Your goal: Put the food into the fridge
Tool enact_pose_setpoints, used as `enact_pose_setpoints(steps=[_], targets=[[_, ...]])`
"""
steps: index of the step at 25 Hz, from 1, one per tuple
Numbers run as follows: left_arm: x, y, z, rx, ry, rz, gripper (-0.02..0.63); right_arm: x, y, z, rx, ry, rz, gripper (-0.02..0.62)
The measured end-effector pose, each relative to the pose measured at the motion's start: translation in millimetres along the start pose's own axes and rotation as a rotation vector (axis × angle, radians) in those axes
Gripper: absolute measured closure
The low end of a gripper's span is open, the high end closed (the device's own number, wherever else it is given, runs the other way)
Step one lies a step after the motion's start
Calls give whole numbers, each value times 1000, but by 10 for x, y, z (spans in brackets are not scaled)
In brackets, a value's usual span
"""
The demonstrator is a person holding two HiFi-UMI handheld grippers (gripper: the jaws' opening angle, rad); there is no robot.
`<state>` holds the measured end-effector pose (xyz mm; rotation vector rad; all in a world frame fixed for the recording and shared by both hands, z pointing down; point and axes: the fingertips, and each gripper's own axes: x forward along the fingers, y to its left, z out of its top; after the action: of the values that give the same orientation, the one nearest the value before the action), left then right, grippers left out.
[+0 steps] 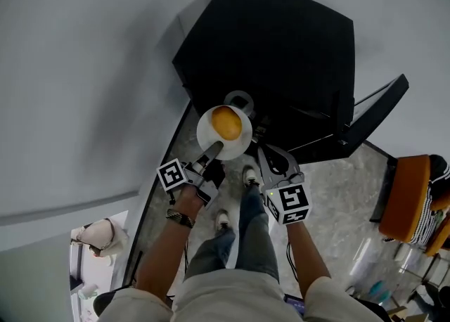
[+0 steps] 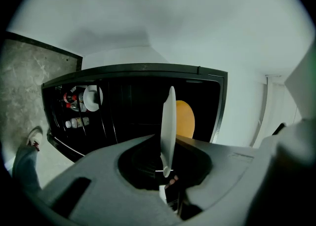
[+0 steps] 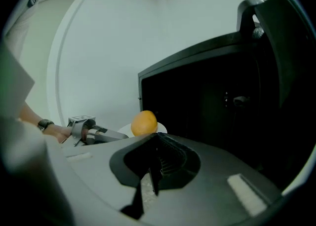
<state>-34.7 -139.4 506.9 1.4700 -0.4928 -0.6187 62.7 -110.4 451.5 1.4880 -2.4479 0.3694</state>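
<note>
A white plate (image 1: 207,138) carries an orange (image 1: 226,122) in front of the open black fridge (image 1: 281,53). My left gripper (image 1: 211,152) is shut on the plate's near rim. In the left gripper view the plate (image 2: 170,126) stands edge-on between the jaws of the left gripper (image 2: 167,170), with the orange (image 2: 186,119) behind it and the dark fridge interior (image 2: 138,106) beyond. My right gripper (image 1: 264,155) hovers just right of the plate, shut and holding nothing. The right gripper (image 3: 154,170) view shows the orange (image 3: 144,123) and the left gripper (image 3: 106,133) to its left.
The fridge door (image 1: 373,113) swings open to the right. Its shelf holds a white bowl (image 2: 91,97) and small bottles (image 2: 74,121). A white wall (image 1: 84,67) stands to the left. An orange chair (image 1: 404,197) is at far right. My feet rest on grey stone floor (image 1: 330,194).
</note>
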Motion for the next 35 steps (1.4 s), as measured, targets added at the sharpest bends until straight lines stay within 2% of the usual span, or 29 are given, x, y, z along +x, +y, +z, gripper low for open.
enact_pose_setpoints(steps=[10,16,20,25,35], targets=[[182,490,200,9,-17,-8,584,325,-131,-227,23,-3,-17,589],[335,783,204,-40,-47,-12,586,401,-216,-328,26,7,-17,589],[413,968,254,-27,-47,4,585,458,-237,-393,29,14,-20,589],[492,1174,369,-10,-64,23,585,491,-265,-473,50,25,-1,589],[614,1495,501,-35,-112,51,586,566,-229,-601,35,52,40,589]])
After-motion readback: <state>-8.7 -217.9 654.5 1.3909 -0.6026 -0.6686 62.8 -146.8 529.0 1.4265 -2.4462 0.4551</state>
